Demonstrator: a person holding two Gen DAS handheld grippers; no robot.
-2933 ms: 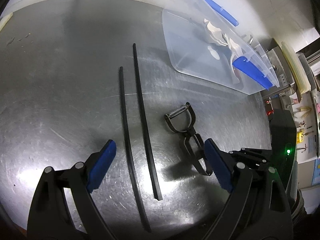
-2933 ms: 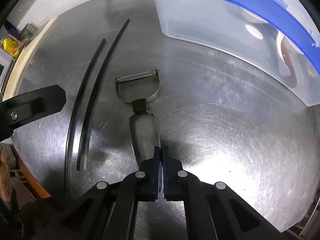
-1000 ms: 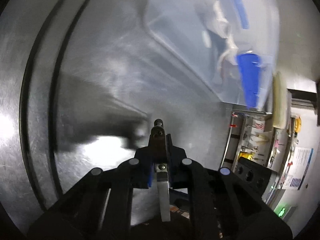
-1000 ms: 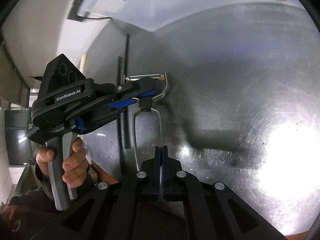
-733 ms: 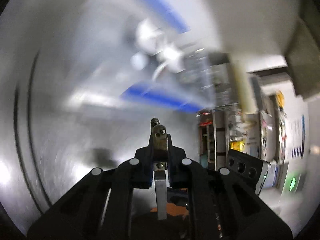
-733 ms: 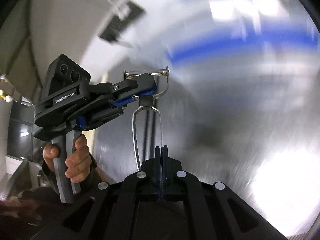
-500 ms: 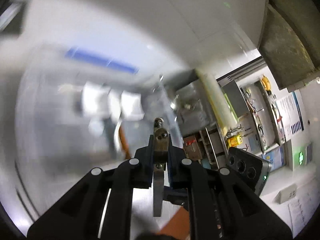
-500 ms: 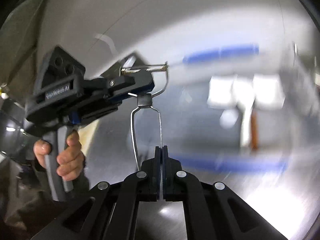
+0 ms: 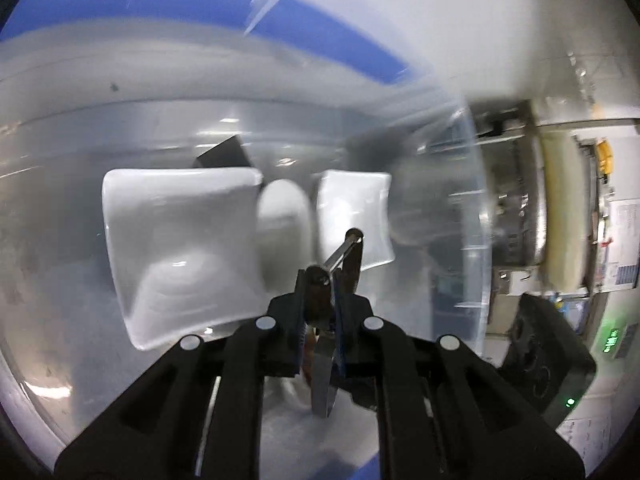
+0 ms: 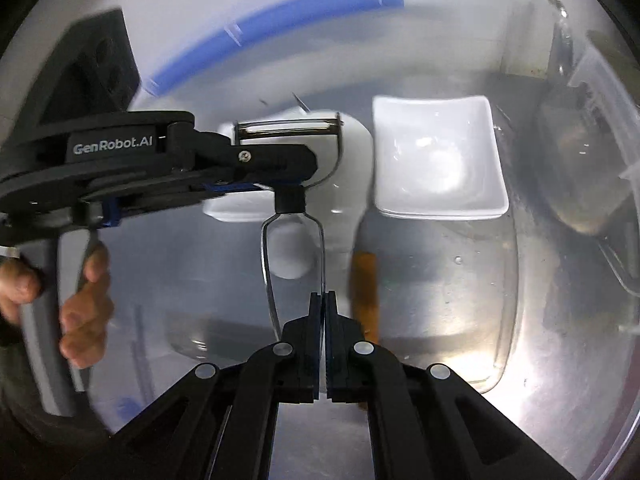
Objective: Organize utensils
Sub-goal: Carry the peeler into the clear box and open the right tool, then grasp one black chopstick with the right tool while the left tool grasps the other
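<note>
Over the bin (image 10: 592, 92): peeler (image 10: 294, 184) hangs above white dishes (image 10: 436, 164).
Left gripper (image 9: 320, 280): clamped on the peeler head.
Right gripper (image 10: 324, 294): jaws parting slightly, wire handle between them.
Risk: uneven letting go could swing the peeler onto a dish.

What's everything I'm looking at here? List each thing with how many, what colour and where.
peeler: one, metal with a black neck, held over the bin by both grippers
bin: one, clear plastic with a blue rim, on the table
dishes: two, white and square, side by side in the bin
spoon: one, white, in the bin between the dishes
brown-handled utensil: one, in the bin; blurred, so its type is unclear
table: one, steel, under the bin
left gripper: one, black, shut on the peeler's head end
right gripper: one, black, jaws opening around the peeler's wire handle
hand: one, on the left gripper's grey handle
</note>
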